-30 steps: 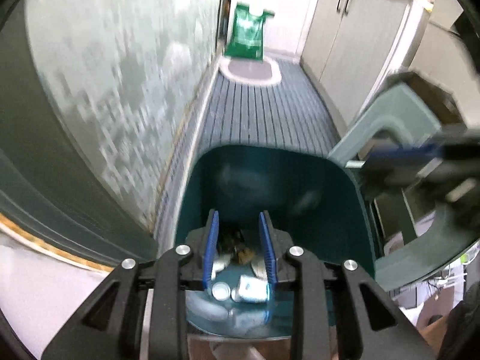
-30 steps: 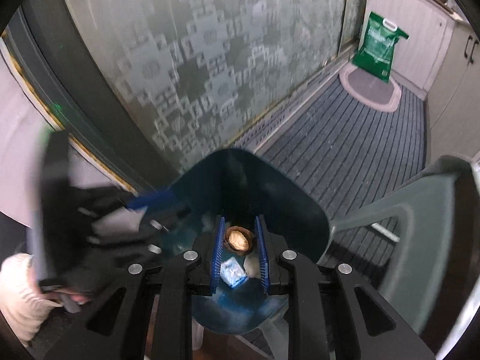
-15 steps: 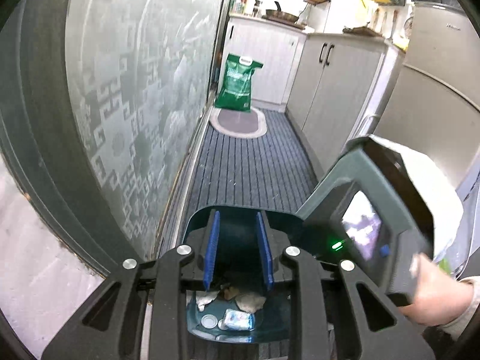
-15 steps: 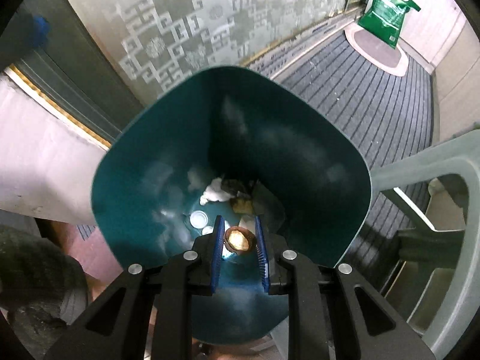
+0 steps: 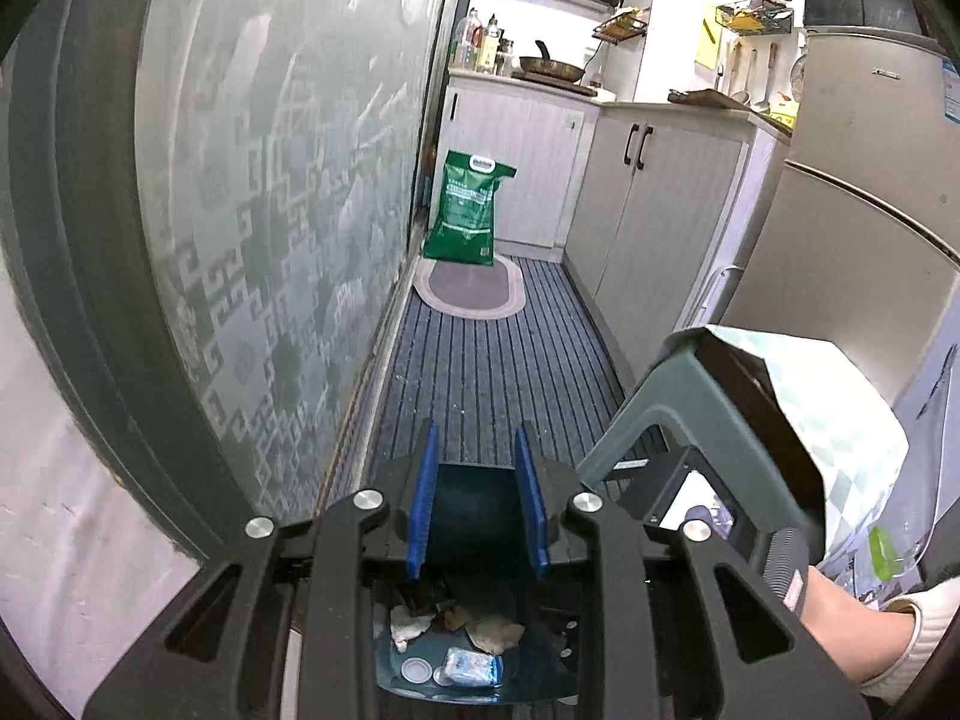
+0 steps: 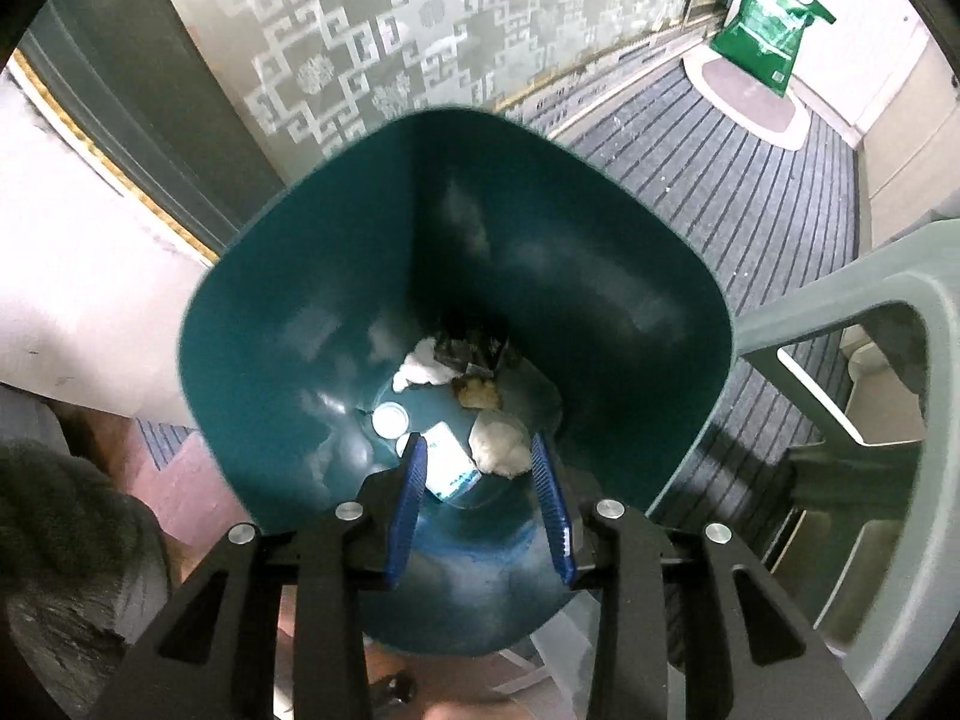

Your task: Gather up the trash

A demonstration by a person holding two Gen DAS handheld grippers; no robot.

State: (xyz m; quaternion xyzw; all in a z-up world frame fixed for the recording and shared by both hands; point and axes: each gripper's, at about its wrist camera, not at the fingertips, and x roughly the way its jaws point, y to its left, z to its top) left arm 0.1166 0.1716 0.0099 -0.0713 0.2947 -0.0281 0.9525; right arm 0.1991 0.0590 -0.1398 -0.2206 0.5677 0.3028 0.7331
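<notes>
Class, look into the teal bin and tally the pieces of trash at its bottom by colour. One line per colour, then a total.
White: 4 (crumpled tissue, bottle cap, packet, wad)
Brown: 1 (nut shell)
Dark: 1 (wrapper)
Total: 6

A narrow kitchen: frosted patterned glass door (image 5: 252, 192) on the left, white cabinets (image 5: 654, 192) on the right, striped floor (image 5: 492, 366), oval mat (image 5: 471, 288), green sack (image 5: 471, 210).

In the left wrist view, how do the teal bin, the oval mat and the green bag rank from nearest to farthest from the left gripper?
1. Teal bin, directly below the left gripper.
2. Oval mat, farther down the floor.
3. Green bag, standing behind the mat by the cabinets.
</notes>
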